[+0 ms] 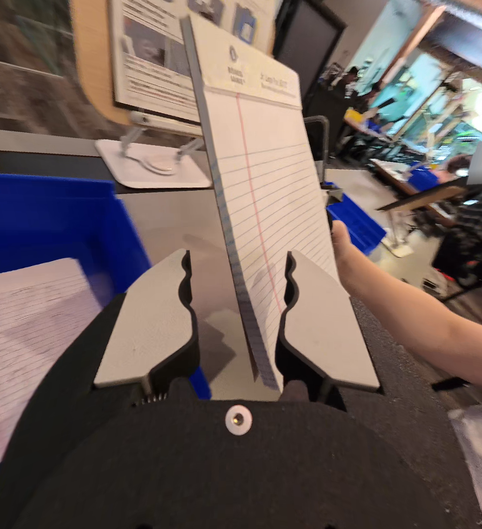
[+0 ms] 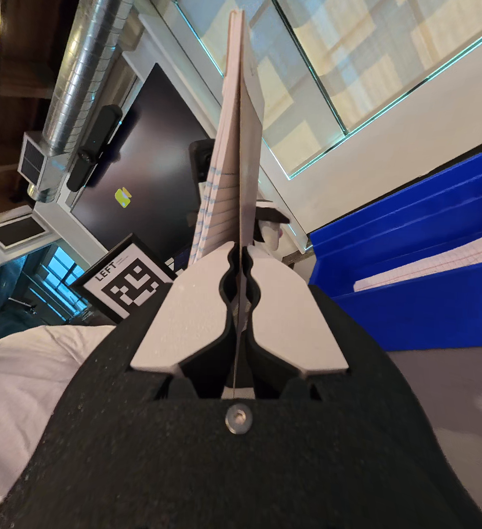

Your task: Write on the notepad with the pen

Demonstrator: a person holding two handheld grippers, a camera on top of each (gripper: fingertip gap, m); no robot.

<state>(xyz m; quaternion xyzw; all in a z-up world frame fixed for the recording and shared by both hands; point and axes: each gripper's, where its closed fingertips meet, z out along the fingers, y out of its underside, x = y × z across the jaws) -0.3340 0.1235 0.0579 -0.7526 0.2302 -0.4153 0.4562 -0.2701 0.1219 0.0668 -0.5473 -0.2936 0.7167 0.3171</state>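
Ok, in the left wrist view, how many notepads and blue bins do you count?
Notepads: 2, the upright notepad and the notepad in the bin
Blue bins: 2, the near blue bin and the far blue bin
Total: 4

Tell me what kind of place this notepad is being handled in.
Probably a shared workshop or lab-style office. Exposed silver ductwork runs overhead, blue storage bins sit on the grey table, and people work at cluttered benches in the background.
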